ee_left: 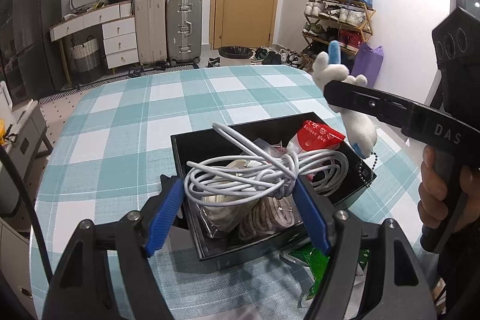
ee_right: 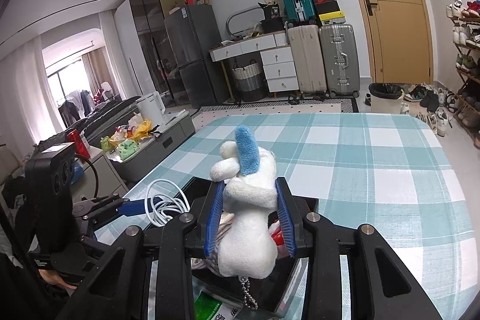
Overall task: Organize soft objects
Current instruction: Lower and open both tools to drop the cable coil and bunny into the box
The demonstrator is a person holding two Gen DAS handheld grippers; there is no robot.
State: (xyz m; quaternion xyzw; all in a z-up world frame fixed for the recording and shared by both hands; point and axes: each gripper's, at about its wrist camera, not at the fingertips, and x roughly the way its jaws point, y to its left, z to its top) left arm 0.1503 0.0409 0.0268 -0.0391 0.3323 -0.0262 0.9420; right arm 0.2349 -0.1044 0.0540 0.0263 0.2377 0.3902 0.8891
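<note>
The right gripper [ee_right: 250, 218] is clenching a white plush toy with blue ear [ee_right: 249, 206]; the left gripper [ee_left: 238, 212], fingers released, is straddling a coiled white cable [ee_left: 252, 173] in the black box [ee_left: 192, 146] at six o'clock on the checked bench [ee_left: 120, 122].

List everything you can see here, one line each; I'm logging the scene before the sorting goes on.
plush toy: 1, white with blue ear, clamped in the right tool above the box
black box: 1, black, on the table, open
cable: 1 coil, white, on top of the box contents, between the left tool's fingers
balloon glue packet: 1, red, far corner of the box
rope bundles: 2, pale, bagged, under the cable
green packet: 1, green, on the table by the box's near corner
table: 1, teal and white check cloth
suitcases: 3, teal, beige, silver, by the wall
shoe rack: 1, wooden, right of the door
left tool: blue pads, open around the cable
right tool: blue pads, shut on the toy
</note>
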